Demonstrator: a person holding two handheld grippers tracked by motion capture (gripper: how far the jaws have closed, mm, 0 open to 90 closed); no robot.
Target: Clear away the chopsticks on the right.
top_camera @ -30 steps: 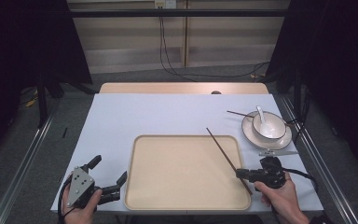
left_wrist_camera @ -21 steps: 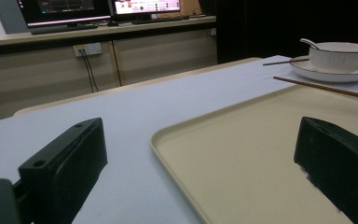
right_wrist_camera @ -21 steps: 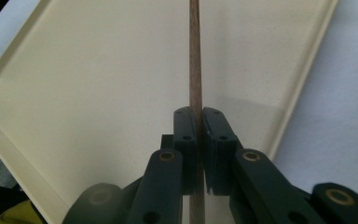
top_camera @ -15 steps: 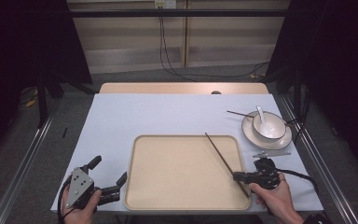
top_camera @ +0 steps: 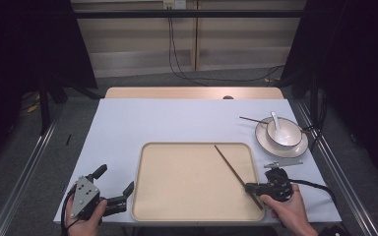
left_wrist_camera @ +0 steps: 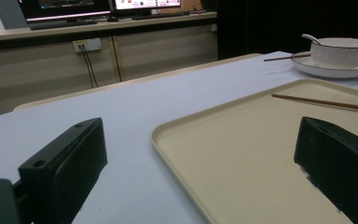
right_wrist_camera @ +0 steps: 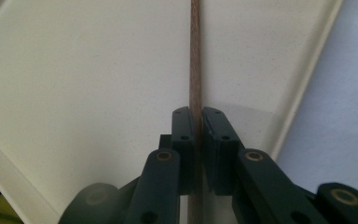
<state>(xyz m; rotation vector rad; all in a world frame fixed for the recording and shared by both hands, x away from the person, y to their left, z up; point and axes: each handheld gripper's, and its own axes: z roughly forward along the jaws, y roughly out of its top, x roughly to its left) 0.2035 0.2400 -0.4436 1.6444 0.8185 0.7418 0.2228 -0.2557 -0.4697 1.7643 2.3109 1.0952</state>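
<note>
At the tray's [top_camera: 187,196] four o'clock, I am drawing my right gripper [top_camera: 254,187] nearer, jaws clamped on the chopstick [top_camera: 230,167]; my left gripper [top_camera: 114,188] is idling wide open, empty.

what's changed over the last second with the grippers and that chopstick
The right gripper, shut on the thin brown wooden chopstick, drew back toward the person and slightly left, carrying the chopstick with it over the beige rectangular tray. Nothing was let go. The left gripper stayed open at the tray's near-left corner, and the white bowl on its plate did not move.
</note>
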